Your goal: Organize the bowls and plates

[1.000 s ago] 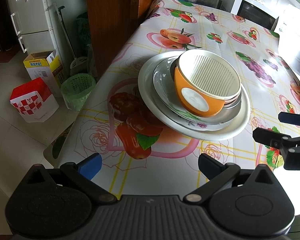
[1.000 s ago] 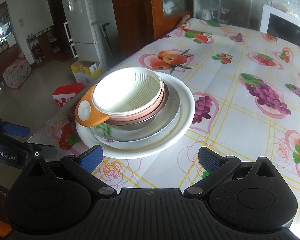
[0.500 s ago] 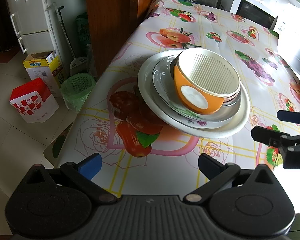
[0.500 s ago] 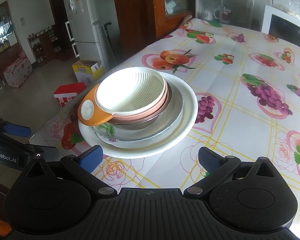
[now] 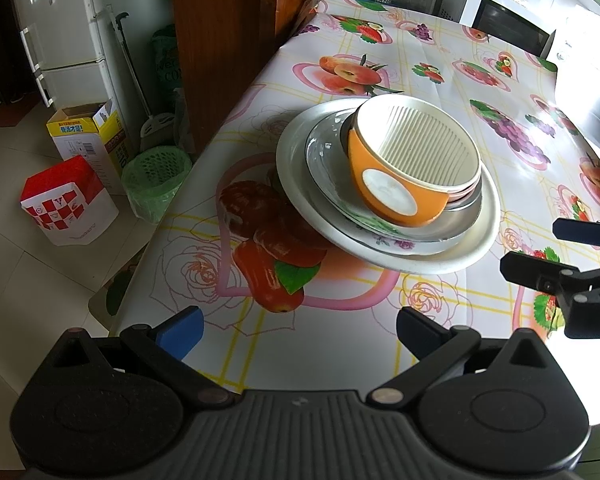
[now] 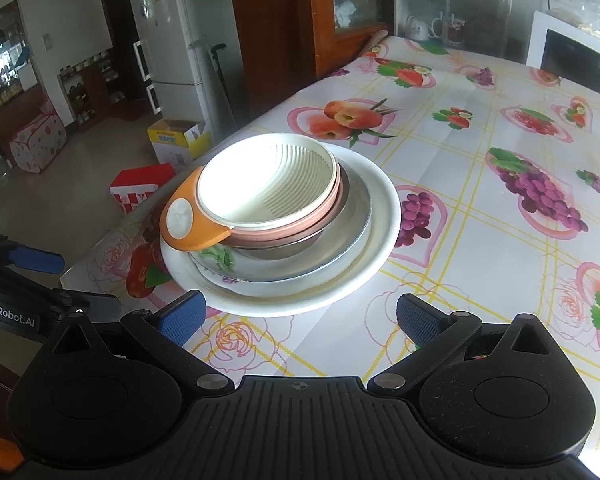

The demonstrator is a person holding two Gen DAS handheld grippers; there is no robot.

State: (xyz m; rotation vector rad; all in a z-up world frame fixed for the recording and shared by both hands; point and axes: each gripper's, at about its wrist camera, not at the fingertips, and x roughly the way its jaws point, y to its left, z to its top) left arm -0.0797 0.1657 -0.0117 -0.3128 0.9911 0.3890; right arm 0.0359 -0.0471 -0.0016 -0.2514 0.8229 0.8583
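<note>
The orange bowl (image 5: pixel 400 184) is sitting tilted atop nested bowls and plates, all stacked on a large white plate (image 6: pixel 384 216) near the table (image 6: pixel 480 248) edge. The left gripper (image 5: pixel 298 330) and right gripper (image 6: pixel 298 314) are hovering nearby, jaws apart and holding nothing.

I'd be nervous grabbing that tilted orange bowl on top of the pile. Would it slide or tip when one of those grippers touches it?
Probably. The orange bowl sits tilted in the pink bowl beneath, so a nudge could rock or slide it. Its glossy side looks slippery; the rim may give the fingers better hold. It appears empty, so likely light. Both grippers, left and right, are open, short of the stack.
</note>
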